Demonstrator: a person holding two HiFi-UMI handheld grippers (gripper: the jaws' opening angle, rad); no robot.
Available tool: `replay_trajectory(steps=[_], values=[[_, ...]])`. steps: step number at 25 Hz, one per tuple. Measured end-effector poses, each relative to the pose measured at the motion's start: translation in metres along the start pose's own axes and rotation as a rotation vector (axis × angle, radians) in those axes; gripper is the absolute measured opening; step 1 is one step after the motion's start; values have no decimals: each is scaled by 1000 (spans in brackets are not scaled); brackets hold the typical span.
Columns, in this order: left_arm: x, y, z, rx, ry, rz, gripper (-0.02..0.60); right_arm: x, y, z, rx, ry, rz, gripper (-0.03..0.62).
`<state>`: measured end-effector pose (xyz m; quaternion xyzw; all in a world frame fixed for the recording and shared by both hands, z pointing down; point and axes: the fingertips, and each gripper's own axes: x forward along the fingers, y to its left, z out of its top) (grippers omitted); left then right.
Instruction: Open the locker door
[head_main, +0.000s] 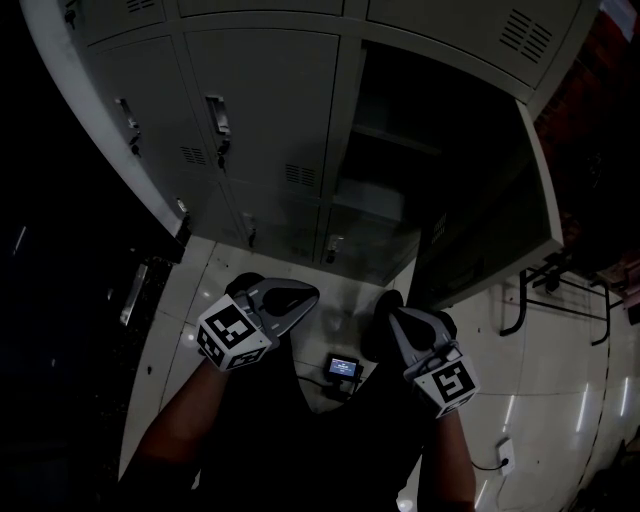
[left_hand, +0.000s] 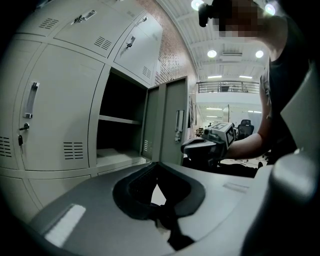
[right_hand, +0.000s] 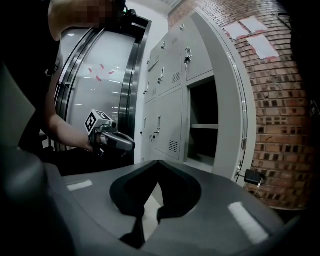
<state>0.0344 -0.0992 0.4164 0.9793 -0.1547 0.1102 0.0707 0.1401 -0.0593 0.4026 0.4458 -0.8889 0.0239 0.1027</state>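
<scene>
Head view: locker door (head_main: 490, 230) upright, open

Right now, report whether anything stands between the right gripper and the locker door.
Nothing visible does. The right gripper, jaws shut and empty, points toward the locker door, which stands swung open ahead and to its right. Only floor shows between them. The left gripper is off to the other side.
</scene>
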Motion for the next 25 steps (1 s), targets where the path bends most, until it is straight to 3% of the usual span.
replay_trajectory(steps=[25], values=[[1, 0, 1, 1, 7, 8, 11, 1, -4, 3, 36, -11, 2, 0]])
